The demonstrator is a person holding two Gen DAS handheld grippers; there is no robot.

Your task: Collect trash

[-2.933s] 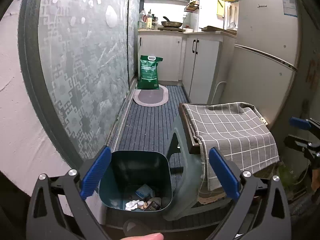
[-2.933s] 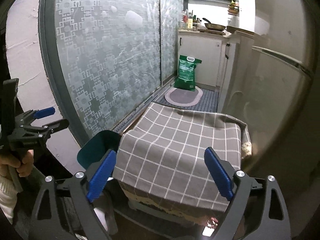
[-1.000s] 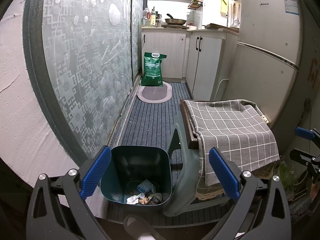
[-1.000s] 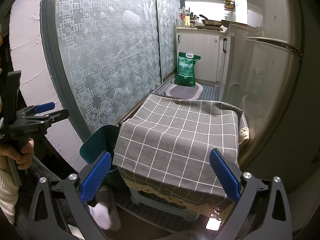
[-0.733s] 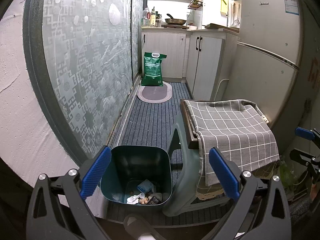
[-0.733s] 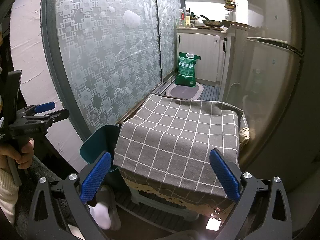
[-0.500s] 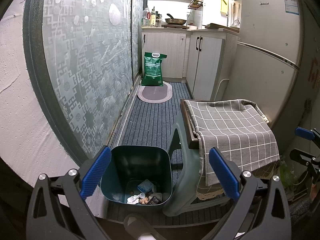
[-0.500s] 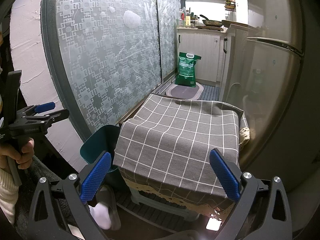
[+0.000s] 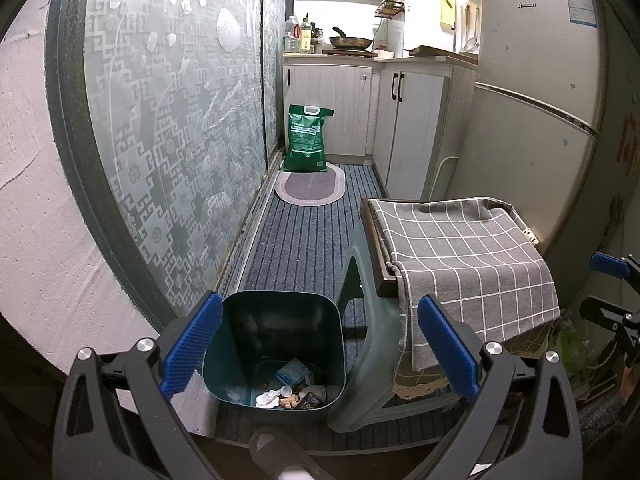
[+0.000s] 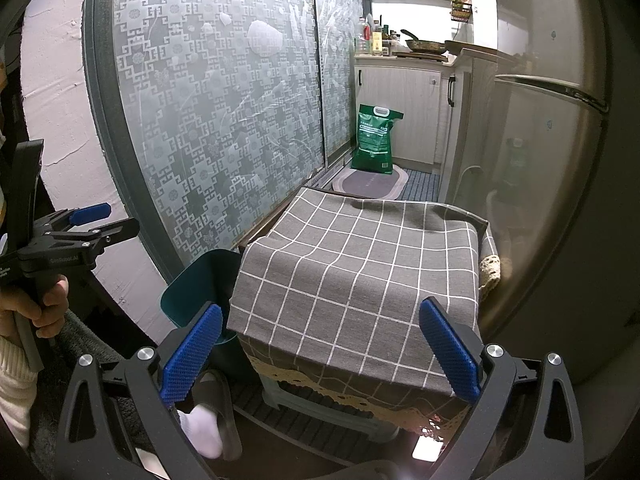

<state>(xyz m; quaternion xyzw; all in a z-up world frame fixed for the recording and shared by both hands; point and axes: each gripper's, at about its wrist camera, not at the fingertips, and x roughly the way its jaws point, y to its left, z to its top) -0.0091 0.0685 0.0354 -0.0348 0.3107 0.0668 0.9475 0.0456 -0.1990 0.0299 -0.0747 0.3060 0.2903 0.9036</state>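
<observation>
A dark green bin (image 9: 276,332) stands on the floor beside a stool, with wrappers and scraps of trash (image 9: 290,390) lying in its bottom. My left gripper (image 9: 320,320) hovers above and in front of the bin, open with nothing between its blue pads. In the right wrist view the left gripper (image 10: 76,232) shows at the left, held by a hand. My right gripper (image 10: 320,320) is open and empty in front of the grey checked cloth (image 10: 360,272) draped over the stool. The bin's rim (image 10: 200,276) peeks out left of the cloth.
A frosted patterned glass door (image 9: 172,128) runs along the left. A fridge (image 9: 532,120) stands right of the stool (image 9: 360,320). A green bag (image 9: 306,138) and an oval mat (image 9: 310,186) lie ahead by the kitchen cabinets (image 9: 412,128). A slippered foot (image 10: 208,412) is near the bin.
Since 2.9 s ago both grippers have drawn back and up a little, and a fingertip at the bottom of the left wrist view is gone. Over the last second nothing has moved.
</observation>
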